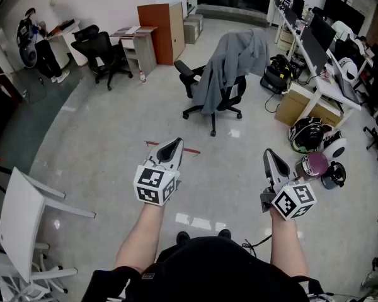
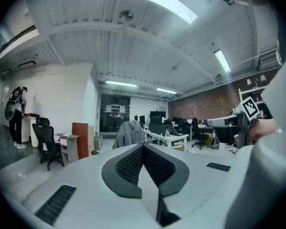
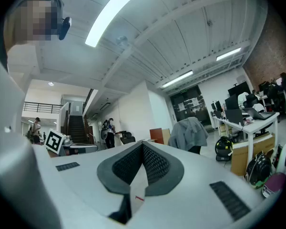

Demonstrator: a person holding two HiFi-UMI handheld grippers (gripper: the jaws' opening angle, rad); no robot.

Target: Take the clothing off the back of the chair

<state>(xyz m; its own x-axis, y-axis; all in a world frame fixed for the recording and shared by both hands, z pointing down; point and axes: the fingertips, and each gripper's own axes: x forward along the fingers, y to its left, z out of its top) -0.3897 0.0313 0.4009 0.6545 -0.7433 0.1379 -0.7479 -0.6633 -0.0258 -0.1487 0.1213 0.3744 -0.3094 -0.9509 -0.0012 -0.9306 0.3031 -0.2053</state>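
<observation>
Hanging on chair point(image 1: 188, 72), grey clothing point(image 1: 230, 65), left gripper point(image 1: 176, 143) and right gripper point(image 1: 268, 153) closed

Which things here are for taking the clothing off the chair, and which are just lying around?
For the job: grey jacket, office chair, left hand-held gripper, right hand-held gripper.
Lying about: helmets, cardboard box, white chair, wooden cabinet.

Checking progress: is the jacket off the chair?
No, the grey jacket drapes over the back of the chair.
</observation>
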